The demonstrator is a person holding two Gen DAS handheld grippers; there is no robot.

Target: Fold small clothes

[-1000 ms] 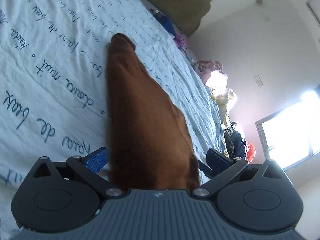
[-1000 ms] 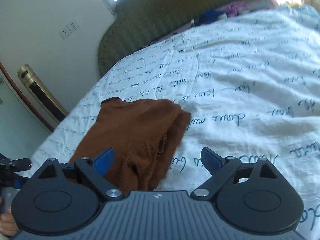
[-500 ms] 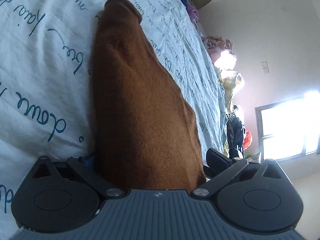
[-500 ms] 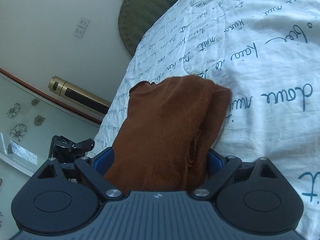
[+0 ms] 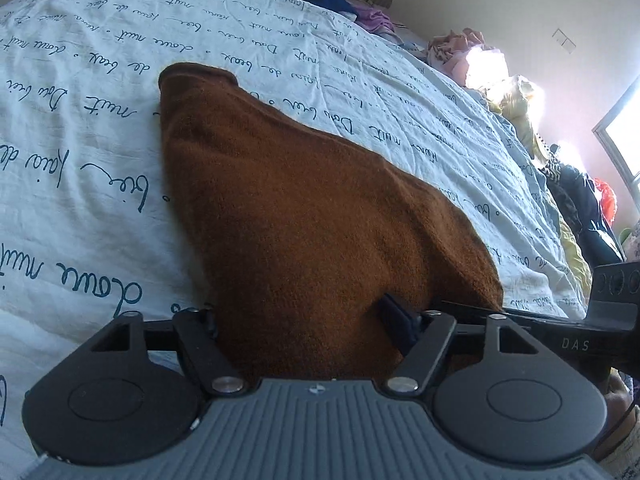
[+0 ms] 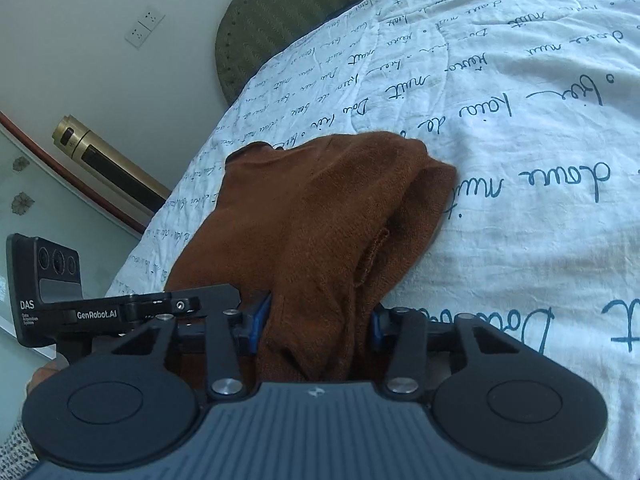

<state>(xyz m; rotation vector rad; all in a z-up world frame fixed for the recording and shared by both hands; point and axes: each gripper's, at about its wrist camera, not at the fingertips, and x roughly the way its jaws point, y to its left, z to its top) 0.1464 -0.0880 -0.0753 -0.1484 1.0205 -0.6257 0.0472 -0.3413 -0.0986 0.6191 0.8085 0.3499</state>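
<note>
A small brown knit garment [image 5: 304,216] lies folded lengthwise on the white bedsheet with blue script [image 5: 80,152]. My left gripper [image 5: 308,328] is shut on the garment's near edge, the cloth bunched between its jaws. In the right wrist view the same garment [image 6: 320,216] runs away from me, and my right gripper [image 6: 316,328] is shut on its near end between the blue pads. The other gripper's body [image 6: 100,308] shows at the left of that view, close beside mine.
A green headboard [image 6: 288,12] stands at the bed's far end. Piled clothes [image 5: 500,76] lie along the bed's far side near a bright window. A gold cylinder [image 6: 104,160] and a wall socket are off the bed's left edge.
Both grippers have moved in over the garment's near edge and closed on it. They were open a second ago. The two grippers now sit close together.
</note>
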